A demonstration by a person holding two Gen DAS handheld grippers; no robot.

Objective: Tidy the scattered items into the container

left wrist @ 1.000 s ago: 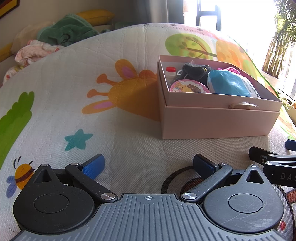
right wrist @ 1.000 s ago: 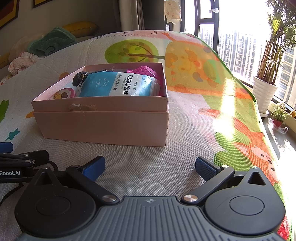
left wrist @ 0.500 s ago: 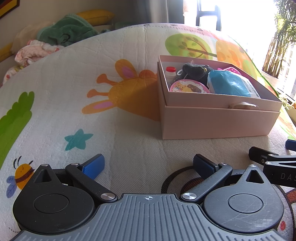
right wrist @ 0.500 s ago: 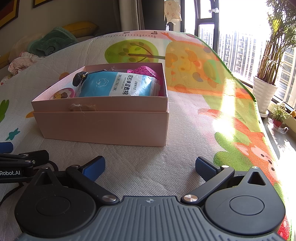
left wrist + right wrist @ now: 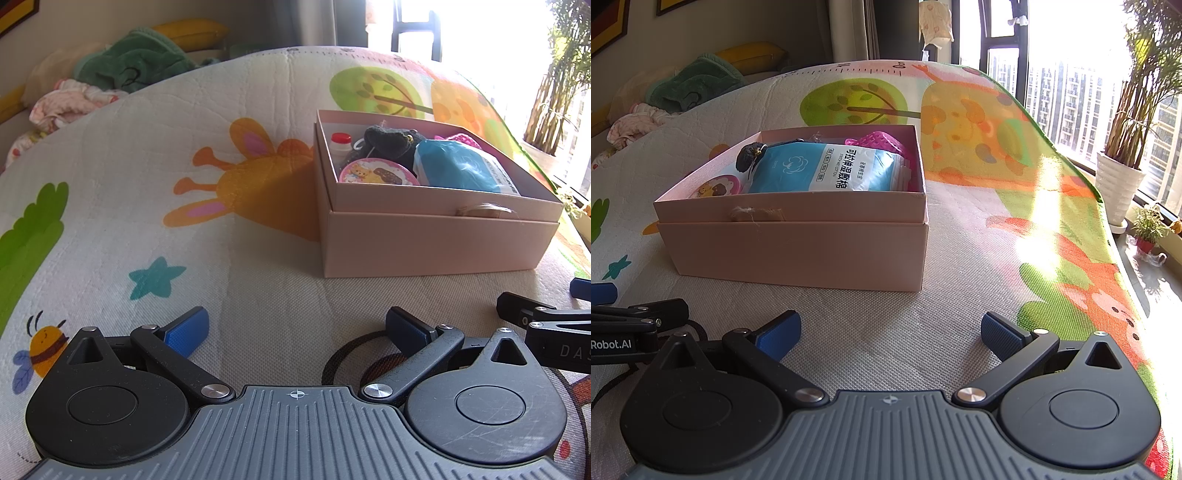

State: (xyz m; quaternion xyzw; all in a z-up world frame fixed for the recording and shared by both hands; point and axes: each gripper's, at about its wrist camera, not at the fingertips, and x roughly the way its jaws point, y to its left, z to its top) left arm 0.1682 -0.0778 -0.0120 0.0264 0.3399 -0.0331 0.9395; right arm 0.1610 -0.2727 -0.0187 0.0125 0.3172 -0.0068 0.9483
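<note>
A pink cardboard box stands on the printed play mat; it also shows in the right wrist view. Inside lie a blue wet-wipe pack, a round pink tin, a small red-capped bottle, a dark plush item and a pink mesh item. My left gripper is open and empty, low over the mat in front of the box. My right gripper is open and empty, beside it to the right.
The play mat covers the floor. A pile of clothes and cushions lies at the far left. A potted plant and small pots stand by the window at right.
</note>
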